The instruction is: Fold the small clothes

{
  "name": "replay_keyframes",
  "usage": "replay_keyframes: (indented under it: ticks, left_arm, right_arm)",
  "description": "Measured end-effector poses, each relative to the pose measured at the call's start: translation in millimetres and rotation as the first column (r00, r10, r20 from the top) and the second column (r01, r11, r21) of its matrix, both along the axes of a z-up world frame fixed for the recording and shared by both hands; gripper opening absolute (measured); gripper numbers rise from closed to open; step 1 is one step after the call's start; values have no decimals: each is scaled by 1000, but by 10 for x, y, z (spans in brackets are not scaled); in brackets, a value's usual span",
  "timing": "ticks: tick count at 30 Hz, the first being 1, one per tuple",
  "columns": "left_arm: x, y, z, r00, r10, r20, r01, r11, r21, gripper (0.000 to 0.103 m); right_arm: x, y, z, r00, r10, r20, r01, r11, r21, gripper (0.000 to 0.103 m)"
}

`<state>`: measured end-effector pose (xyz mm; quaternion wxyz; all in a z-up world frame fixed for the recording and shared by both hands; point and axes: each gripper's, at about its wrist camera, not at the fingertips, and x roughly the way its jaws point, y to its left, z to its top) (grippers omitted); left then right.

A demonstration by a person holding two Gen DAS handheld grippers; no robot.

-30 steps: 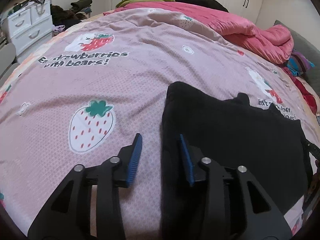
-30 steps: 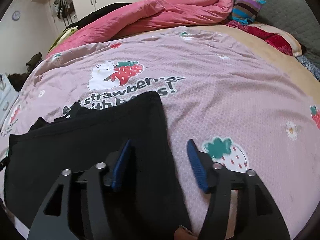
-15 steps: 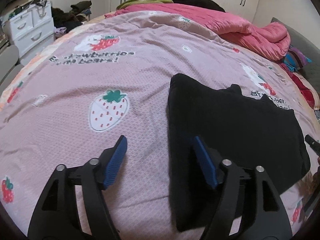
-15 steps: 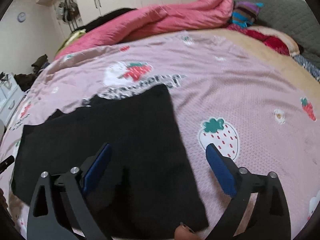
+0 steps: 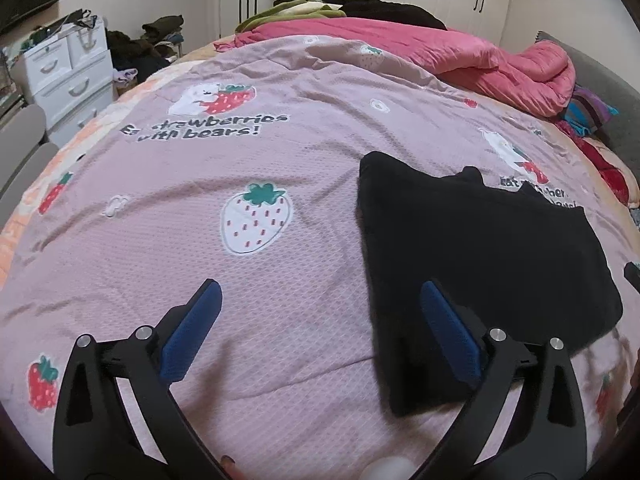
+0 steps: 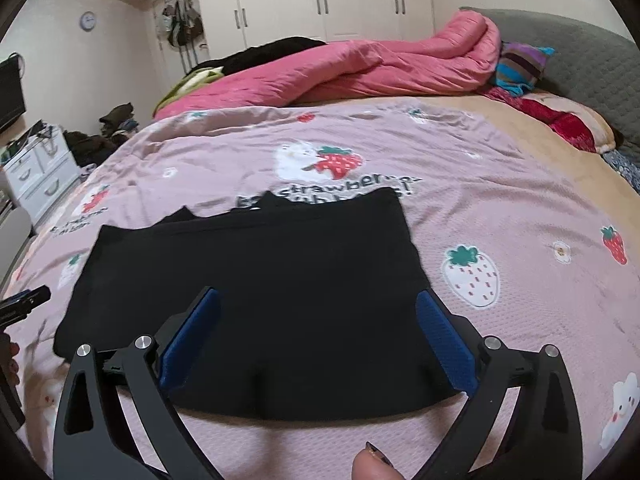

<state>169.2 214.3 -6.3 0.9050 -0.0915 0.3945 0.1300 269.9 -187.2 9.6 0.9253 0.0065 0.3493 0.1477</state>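
Note:
A black garment (image 6: pixel 280 280) lies flat, folded into a rough rectangle, on the pink strawberry-print bedspread (image 6: pixel 500 184). It also shows at the right of the left wrist view (image 5: pixel 480 256). My left gripper (image 5: pixel 318 300) is wide open and empty, held above the bedspread just left of the garment's edge. My right gripper (image 6: pixel 318 304) is wide open and empty, held above the garment's near half. The left gripper's tip shows at the left edge of the right wrist view (image 6: pixel 24 302).
A bunched pink duvet (image 6: pixel 360 72) lies across the far side of the bed, with pillows (image 6: pixel 560 120) and a grey headboard (image 6: pixel 592 56) at the right. A white drawer unit (image 5: pixel 68 76) and clothes piles (image 5: pixel 152 40) stand beyond the bed's left edge.
Both grippers have opened wider and pulled back and up from the garment. The garment lies still where it was.

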Motion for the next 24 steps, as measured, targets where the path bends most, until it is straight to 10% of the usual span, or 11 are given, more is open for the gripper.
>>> replay_keyframes:
  ticks: [24]
  left_arm:
    - [-493,-94,-17,997,-81,-8,82,996,24,94]
  right_arm:
    - [-534,892,-42,967,251,46,-245,964,-107,98]
